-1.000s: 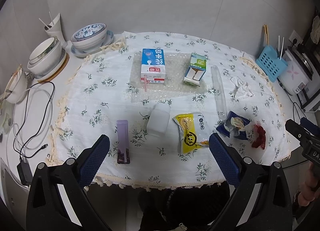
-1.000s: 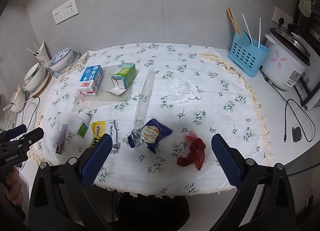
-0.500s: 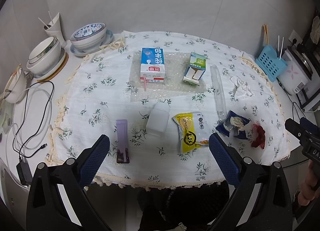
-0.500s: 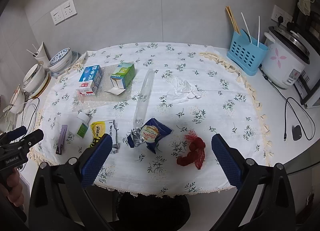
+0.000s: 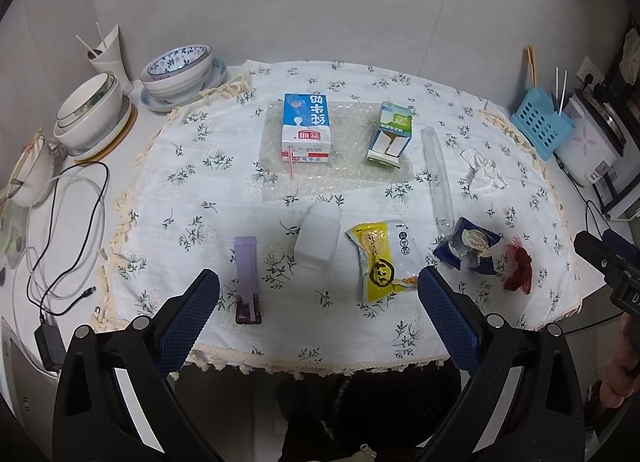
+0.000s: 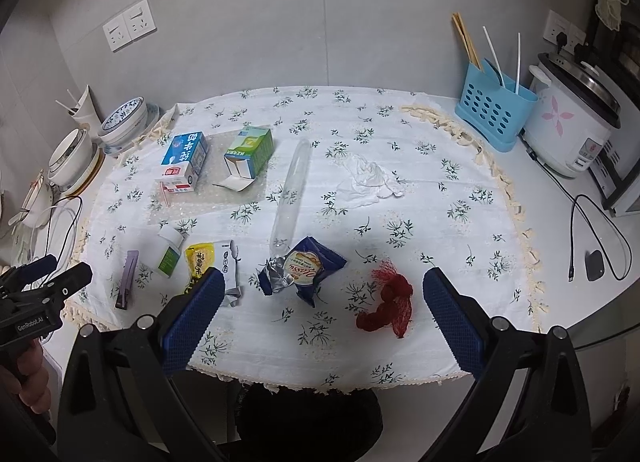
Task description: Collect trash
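Trash lies scattered on a floral tablecloth: a blue milk carton, a green carton, a white bottle, a yellow wrapper, a purple strip, a blue snack wrapper, a red net, a crumpled tissue and a clear plastic tube. My left gripper hovers open over the table's near edge, in front of the bottle and yellow wrapper. Over the near edge too, my right gripper is open, between the snack wrapper and red net. Neither holds anything.
Stacked bowls and a cup with straws stand at the left, with cables. A blue utensil basket and a rice cooker stand at the right. A dark bin sits below the table edge.
Both grippers have drifted slightly back from the table; the scene looks a little smaller. Nothing was picked up or moved.
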Motion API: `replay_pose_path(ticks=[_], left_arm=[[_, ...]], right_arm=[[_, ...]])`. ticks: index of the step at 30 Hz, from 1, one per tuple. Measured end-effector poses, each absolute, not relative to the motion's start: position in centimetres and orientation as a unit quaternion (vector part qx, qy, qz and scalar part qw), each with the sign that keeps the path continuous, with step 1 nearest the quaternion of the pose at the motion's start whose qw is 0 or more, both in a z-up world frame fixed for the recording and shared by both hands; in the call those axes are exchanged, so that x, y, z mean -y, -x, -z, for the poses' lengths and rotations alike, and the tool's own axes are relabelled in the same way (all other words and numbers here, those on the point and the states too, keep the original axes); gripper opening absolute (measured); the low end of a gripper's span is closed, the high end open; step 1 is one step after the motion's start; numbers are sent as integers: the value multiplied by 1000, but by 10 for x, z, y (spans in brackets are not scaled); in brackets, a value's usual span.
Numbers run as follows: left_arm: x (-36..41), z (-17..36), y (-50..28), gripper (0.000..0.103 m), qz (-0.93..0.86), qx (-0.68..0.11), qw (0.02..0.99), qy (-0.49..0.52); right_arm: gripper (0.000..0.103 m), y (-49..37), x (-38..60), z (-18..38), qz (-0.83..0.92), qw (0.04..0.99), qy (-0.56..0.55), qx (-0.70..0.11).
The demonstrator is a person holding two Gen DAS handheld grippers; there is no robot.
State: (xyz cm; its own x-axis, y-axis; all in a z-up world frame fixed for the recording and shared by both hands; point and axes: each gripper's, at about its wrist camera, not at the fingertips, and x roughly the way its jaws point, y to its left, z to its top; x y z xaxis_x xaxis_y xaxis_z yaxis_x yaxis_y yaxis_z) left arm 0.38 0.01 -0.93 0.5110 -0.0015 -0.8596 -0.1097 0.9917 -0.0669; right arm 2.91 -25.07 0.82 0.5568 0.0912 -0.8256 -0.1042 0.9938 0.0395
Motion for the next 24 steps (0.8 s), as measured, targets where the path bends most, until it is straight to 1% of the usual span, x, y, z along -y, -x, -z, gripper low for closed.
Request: replay_pose_path(ticks=[24], left_arm=[[-2, 6, -7, 96, -23, -497, 865, 63]], right_arm=[[95, -34, 248, -9, -55, 881, 9, -470]])
